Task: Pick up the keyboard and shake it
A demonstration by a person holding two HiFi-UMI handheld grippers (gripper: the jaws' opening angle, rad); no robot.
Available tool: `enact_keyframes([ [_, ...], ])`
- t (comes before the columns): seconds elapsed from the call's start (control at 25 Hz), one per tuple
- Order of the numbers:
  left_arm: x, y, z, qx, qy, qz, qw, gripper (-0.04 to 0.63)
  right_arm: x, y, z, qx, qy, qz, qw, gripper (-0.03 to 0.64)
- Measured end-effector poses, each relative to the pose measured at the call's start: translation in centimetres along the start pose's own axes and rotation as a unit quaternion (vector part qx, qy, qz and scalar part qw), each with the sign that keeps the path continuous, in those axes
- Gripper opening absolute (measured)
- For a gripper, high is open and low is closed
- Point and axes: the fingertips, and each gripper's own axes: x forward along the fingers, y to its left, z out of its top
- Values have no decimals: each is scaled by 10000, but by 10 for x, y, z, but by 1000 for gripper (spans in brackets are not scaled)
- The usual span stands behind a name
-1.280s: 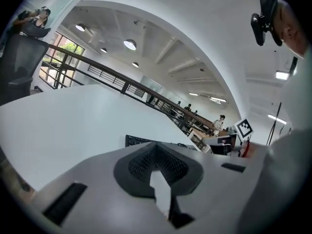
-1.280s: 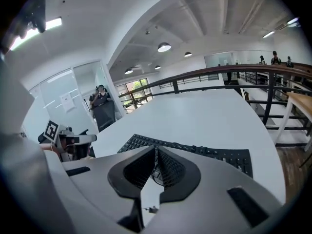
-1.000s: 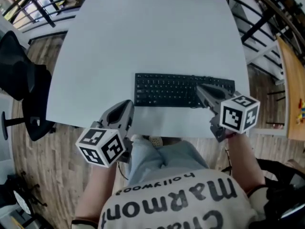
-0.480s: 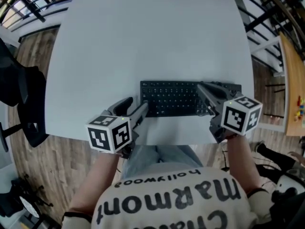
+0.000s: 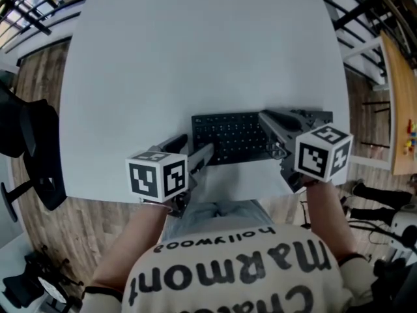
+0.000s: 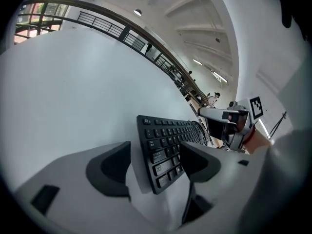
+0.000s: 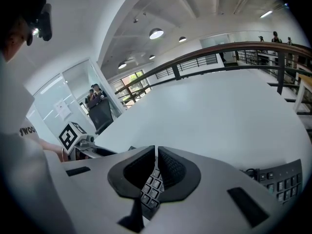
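The left hand-held gripper (image 5: 192,150) is opening its jaws, with the left end of the keyboard (image 5: 231,135) between them. The right hand-held gripper (image 5: 266,117), jaws together, lies over the keyboard's right half, near the counter's (image 5: 195,57) front edge.

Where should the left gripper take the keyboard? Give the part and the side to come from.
Probably its left end, from the near left. The keyboard lies flat, long and thin, on the table, and that end is bare. The left gripper, jaws opening, straddles it without pressing.
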Motion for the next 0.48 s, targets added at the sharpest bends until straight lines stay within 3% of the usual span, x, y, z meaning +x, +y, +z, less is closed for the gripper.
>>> enact_keyframes([
  [0.2, 2, -11, 1, -18, 140, -273, 9995, 311, 4, -3, 4, 58, -26, -31, 10000, 44],
  [0.48, 3, -6, 1, -187, 197, -372, 9989, 311, 11, 3, 6, 64, -24, 44, 10000, 44],
])
